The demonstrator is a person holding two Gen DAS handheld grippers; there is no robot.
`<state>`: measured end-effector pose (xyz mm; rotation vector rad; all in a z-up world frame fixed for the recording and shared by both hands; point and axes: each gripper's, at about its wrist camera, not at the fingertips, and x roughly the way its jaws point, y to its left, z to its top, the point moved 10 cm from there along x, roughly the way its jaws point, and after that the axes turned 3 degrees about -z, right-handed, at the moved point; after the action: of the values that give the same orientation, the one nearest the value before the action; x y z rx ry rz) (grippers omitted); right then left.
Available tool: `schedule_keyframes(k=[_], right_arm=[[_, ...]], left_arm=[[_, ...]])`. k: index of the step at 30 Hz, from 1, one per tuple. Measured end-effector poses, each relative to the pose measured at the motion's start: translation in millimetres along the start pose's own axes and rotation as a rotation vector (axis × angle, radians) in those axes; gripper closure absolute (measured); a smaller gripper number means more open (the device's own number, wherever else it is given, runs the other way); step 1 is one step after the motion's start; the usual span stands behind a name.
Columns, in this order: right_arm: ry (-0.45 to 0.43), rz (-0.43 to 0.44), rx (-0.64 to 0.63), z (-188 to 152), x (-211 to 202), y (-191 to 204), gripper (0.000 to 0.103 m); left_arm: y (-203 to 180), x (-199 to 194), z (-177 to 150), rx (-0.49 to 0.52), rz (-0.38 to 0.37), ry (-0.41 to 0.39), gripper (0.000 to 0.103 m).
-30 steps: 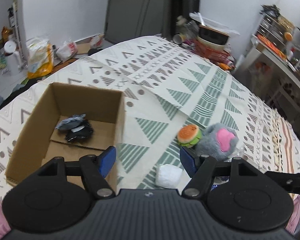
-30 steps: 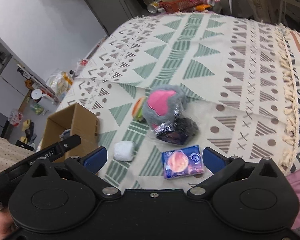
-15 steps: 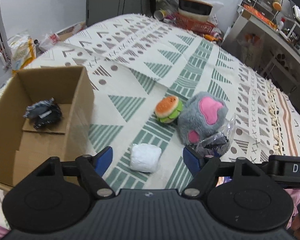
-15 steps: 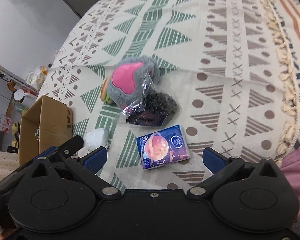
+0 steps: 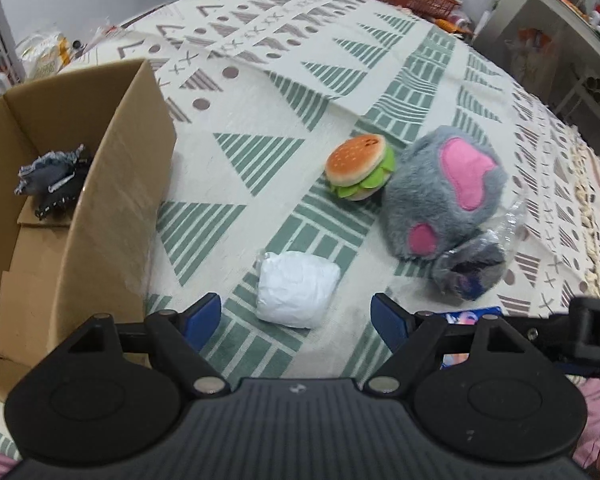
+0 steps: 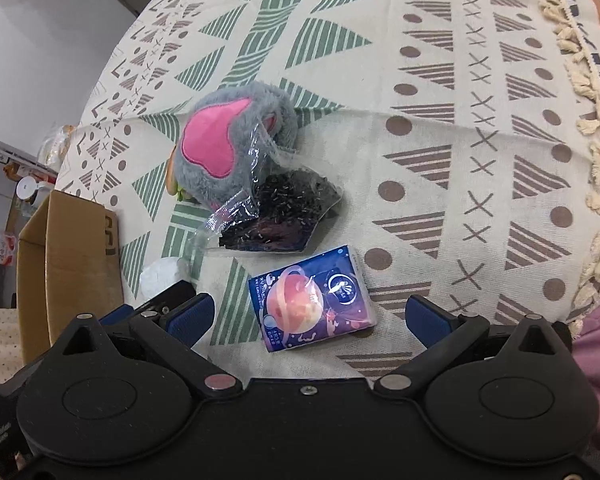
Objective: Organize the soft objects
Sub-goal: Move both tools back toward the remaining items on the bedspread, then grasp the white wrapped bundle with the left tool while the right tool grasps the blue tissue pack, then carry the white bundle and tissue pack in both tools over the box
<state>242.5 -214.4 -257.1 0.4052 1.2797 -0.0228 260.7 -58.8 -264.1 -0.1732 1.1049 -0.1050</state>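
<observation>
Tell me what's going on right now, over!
Both open: left hand-held gripper over white soft bundle, right hand-held gripper over tissue pack. Cardboard box holds denim scraps. Nothing blocking either.

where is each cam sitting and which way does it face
Left wrist: rides on the left tongs, facing forward and down at the white bundle, burger toy and cardboard box; both blue fingers show, open.
Right wrist: rides on the right tongs, looking down at the tissue pack; open fingers and a pink sleeve show.
Shared: grey paw plush, box, bundle, patterned cloth.
</observation>
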Motion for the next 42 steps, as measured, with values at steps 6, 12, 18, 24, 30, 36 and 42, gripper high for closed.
schedule_keyframes(k=[6,12,18,24,30,36,42], right_arm=[[0.006,-0.034,-0.007,4.4,12.1,-2.4,0.000],[0.000,-0.055,-0.051,6.3,20.5,2.2,0.000],[0.012,-0.057,-0.121,1.9,26.3,11.7,0.000],[0.009,-0.085,-0.167,-0.3,30.0,14.7,0.000],[0.023,-0.105,-0.209,-5.0,37.1,16.7,0.029],[-0.019,-0.079,-0.227,-3.4,25.3,21.4,0.032],[-0.099,-0.044,-0.268,-3.4,-2.9,28.0,0.032]], left_arm=[[0.2,10.1,2.5,0.014,0.027,-0.008,0.033],[0.5,13.0,1.4,-0.025,0.002,0.009,0.062],[5.1,4.9,4.0,-0.043,0.013,-0.024,0.062],[9.3,2.1,3.3,-0.043,0.023,-0.038,0.062],[11.1,-5.0,-0.5,-0.051,0.015,-0.033,0.062],[8.6,-28.5,-0.7,-0.041,0.021,-0.068,0.062],[7.4,-59.8,6.0,-0.053,0.024,-0.123,0.062]])
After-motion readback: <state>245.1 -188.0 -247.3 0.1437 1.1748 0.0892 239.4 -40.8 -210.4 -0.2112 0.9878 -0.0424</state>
